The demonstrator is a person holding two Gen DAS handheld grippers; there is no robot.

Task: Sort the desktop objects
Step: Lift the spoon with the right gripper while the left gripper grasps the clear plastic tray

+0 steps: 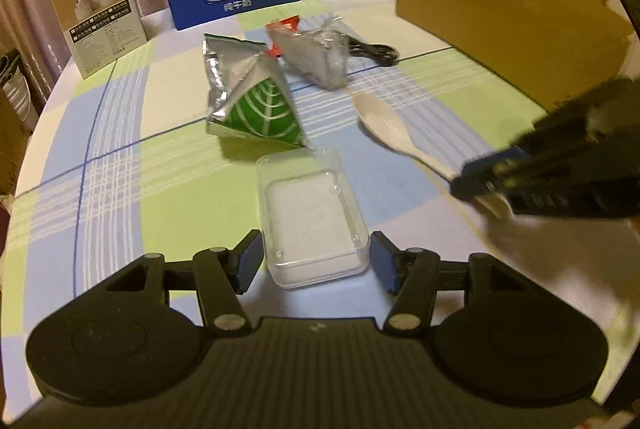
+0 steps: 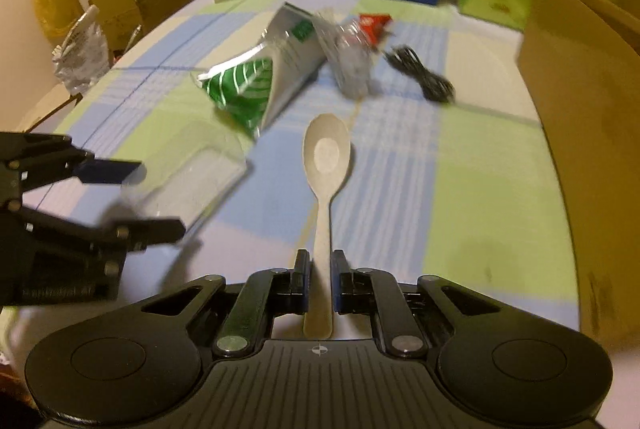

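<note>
While right gripper (image 2: 320, 281) pinches one spoon (image 2: 326, 153) handle, left gripper (image 1: 316, 261) fingers spread around one clear box (image 1: 312, 217); beyond box: two foil bags, one black cable (image 1: 372, 52).

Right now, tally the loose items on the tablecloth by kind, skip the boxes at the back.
Foil snack bags: 1, the green-and-silver bag
Clear plastic wrappers: 1, the crumpled wrapper, with a red packet behind it
Red packets: 1
Black cables: 1, the cable
Spoons: 1, the spoon, handle between the right gripper pads
Clear boxes: 1, the clear box between the left gripper pads
Total: 6
</note>
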